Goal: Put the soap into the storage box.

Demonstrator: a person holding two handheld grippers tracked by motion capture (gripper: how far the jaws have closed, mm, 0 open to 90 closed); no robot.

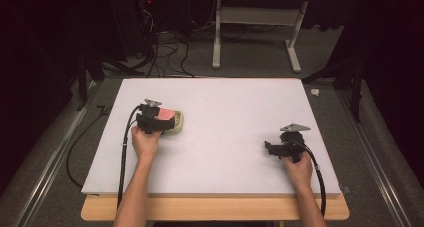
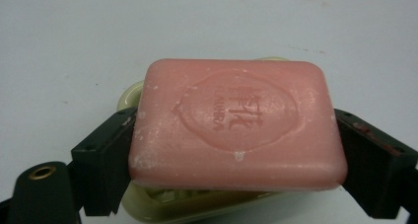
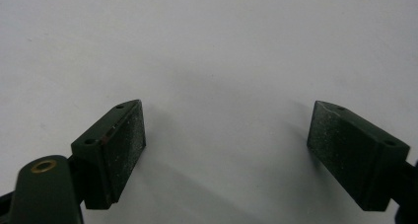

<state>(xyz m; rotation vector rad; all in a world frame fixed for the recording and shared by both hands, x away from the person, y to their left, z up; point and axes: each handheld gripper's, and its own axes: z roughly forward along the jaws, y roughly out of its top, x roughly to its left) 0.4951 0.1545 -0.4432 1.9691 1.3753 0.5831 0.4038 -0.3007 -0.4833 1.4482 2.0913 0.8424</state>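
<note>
A pink bar of soap (image 2: 236,125) with an embossed stamp lies flat between the two black jaws of my left gripper (image 2: 236,150), which press on its short ends. It hovers just above a pale yellow soap dish (image 2: 172,204). From the high view, the left gripper (image 1: 161,118) holds the soap (image 1: 164,115) over the dish (image 1: 178,124) at the board's left side. My right gripper (image 1: 269,148) rests at the right of the board, its jaws wide apart. The right gripper (image 3: 226,150) has only bare white surface between its pads.
A white board (image 1: 225,112) covers a wooden table (image 1: 215,209). Cables (image 1: 122,152) trail from both grippers toward the near edge. Beyond the board stand a white table frame (image 1: 255,32) and tangled floor cables (image 1: 165,52). Metal rails (image 1: 55,152) run along both sides.
</note>
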